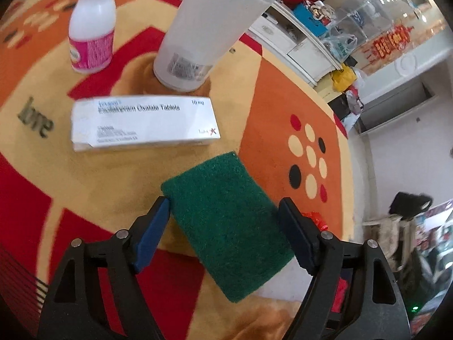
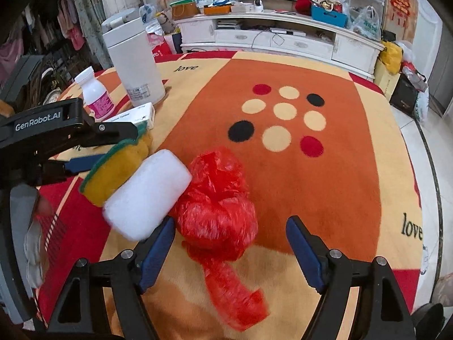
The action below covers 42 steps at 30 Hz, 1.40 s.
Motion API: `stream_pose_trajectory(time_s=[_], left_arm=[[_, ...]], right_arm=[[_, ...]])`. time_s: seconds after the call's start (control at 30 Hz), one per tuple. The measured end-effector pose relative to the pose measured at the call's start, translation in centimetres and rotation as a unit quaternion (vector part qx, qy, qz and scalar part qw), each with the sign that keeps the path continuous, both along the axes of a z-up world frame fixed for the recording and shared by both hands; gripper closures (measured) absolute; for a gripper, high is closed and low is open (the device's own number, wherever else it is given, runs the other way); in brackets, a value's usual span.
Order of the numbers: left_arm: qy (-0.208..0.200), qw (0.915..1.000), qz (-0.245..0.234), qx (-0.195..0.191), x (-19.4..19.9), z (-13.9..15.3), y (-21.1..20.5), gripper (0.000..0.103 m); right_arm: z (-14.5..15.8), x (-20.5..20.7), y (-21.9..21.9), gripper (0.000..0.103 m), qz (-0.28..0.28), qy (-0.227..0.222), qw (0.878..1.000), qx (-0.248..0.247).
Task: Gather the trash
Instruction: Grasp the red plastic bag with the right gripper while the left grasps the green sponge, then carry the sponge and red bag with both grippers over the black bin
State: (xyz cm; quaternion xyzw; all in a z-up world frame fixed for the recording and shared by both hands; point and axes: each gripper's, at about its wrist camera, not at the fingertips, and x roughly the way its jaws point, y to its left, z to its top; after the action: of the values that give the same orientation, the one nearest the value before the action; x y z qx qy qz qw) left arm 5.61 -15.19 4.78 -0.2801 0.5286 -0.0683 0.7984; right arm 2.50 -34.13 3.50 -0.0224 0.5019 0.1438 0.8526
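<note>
My left gripper [image 1: 223,206] holds a green and yellow scrub sponge [image 1: 226,223] between its blue pads, lifted above the rug; the sponge also shows in the right wrist view [image 2: 119,164]. My right gripper [image 2: 230,228] is open around a crumpled red plastic bag [image 2: 218,198] lying on the rug. A white foam block [image 2: 147,195] lies just left of the bag, touching my left fingertip. A white tablet box [image 1: 144,123], a white and pink bottle [image 1: 92,34] and a tall white bin [image 1: 209,28] stand ahead of the left gripper.
The orange, red and cream rug [image 2: 325,170] covers the floor. A white TV cabinet [image 2: 283,39] with clutter runs along the back wall. Bags and boxes [image 2: 396,65] sit at the far right on the tiled floor.
</note>
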Motion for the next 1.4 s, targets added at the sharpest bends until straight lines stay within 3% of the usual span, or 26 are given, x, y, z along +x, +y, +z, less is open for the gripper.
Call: stream_pose_trajectory(time_s=[0.1,0.17,0.23,0.27,0.37,0.57,0.73,0.93,0.97,1.0,1.03,1.33,1.37,1.4], left_arm=[[0.017,0.9995,0.015,-0.020,0.2,-0.6,-0.1,0.024],[0.011,0.9998,0.011,-0.013,0.1,-0.6,-0.3,0.024],[0.001,1.0000,0.002,-0.008,-0.3,-0.5,-0.3,0.025],[-0.001,0.9999,-0.003,-0.011,-0.4,-0.5,-0.2,0.025],[-0.010,0.9994,-0.019,-0.028,-1.3,-0.2,0.6,0.039],[-0.050,0.9969,-0.056,-0.023,-4.6,2.8,2.2,0.045],[-0.075,0.9924,-0.097,0.007,-8.4,5.6,2.4,0.046],[-0.077,0.9859,-0.144,0.039,-13.3,6.0,1.0,0.047],[-0.078,0.9850,-0.148,0.043,-13.9,6.0,0.6,0.049],[-0.082,0.9835,-0.153,0.050,-14.7,5.9,0.2,0.080],[-0.081,0.9808,-0.167,0.061,-15.5,5.9,-0.5,0.086],[-0.108,0.9738,-0.191,0.059,-17.4,5.6,-4.6,0.085],[-0.114,0.9727,-0.193,0.061,-17.5,5.6,-4.7,0.082],[-0.119,0.9712,-0.197,0.061,-17.6,5.6,-4.9,0.071]], right_arm=[[-0.7,0.3,0.2,0.025,0.003,0.005,1.000,0.000],[-0.7,0.1,0.2,0.025,0.005,0.001,1.000,0.007],[-0.6,-0.1,0.1,0.040,0.008,-0.002,1.000,0.016],[-0.6,-0.3,0.1,0.052,0.013,-0.003,1.000,0.021],[-0.4,-1.1,0.3,0.060,0.022,-0.006,1.000,0.018],[1.4,-4.2,-0.6,0.061,0.026,-0.027,0.999,0.027],[2.1,-6.8,-1.4,0.061,0.022,-0.030,0.999,0.024],[2.2,-9.8,-2.1,0.061,0.018,-0.026,0.999,0.009],[2.2,-10.2,-2.2,0.061,0.016,-0.025,1.000,0.007],[2.1,-10.7,-2.6,0.061,0.013,-0.025,1.000,0.004],[2.2,-11.1,-2.8,0.061,0.010,-0.025,1.000,0.002],[2.4,-13.9,-6.2,0.061,-0.026,-0.024,0.999,0.002],[2.4,-14.1,-6.5,0.061,-0.028,-0.023,0.999,0.004],[2.4,-14.3,-6.7,0.061,-0.030,-0.023,0.999,0.007]])
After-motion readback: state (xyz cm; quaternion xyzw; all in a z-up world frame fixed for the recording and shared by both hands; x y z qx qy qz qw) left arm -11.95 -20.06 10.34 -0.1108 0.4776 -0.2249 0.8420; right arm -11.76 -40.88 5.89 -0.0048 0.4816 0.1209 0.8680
